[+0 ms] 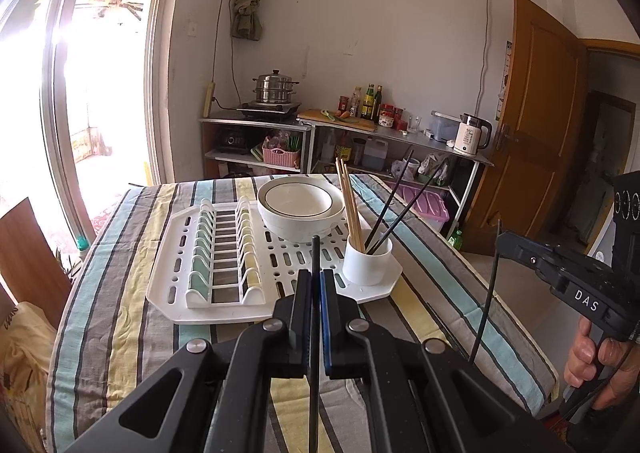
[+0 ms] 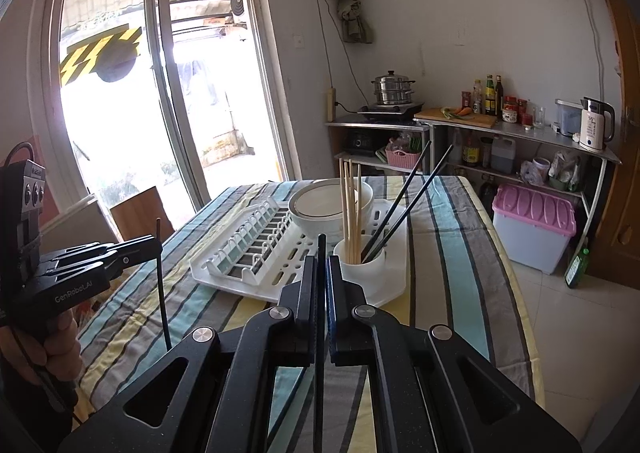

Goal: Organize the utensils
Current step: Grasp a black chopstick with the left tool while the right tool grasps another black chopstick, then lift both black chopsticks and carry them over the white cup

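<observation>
- The table [image 1: 120,333] wears a soft striped cloth in blue, yellow, grey and white, slightly rumpled; a thin stick laid on it would likely lie flat and be awkward to pinch.
- The white plastic drying rack [image 1: 176,285] sits mid-table; hard, perforated with slots, with a ribbed plate section on its left part; light enough, I judge, to skid if knocked.
- Two white ceramic bowls [image 1: 300,209], nested, stand on the rack behind the cup; glossy, dark-rimmed, breakable.
- The white utensil cup [image 1: 366,263] stands on the rack's near right corner; smooth, cylindrical, narrow-mouthed; probably tips easily if a stick levers against its rim.
- In the cup lean pale wooden chopsticks [image 1: 348,205], matte and grippy, and two black chopsticks [image 1: 404,213], smoother and likely more slippery.
- The left gripper [image 1: 315,281] has its fingers pressed narrow on a black chopstick [image 1: 315,253], held upright with its tip above the fingers; stiff, very light, prone to pivot if pinched at one point, so a grip nearer the middle seems steadier.
- The right gripper [image 2: 321,269] likewise clamps narrow on a second black chopstick [image 2: 321,249], upright, just before the cup.
</observation>
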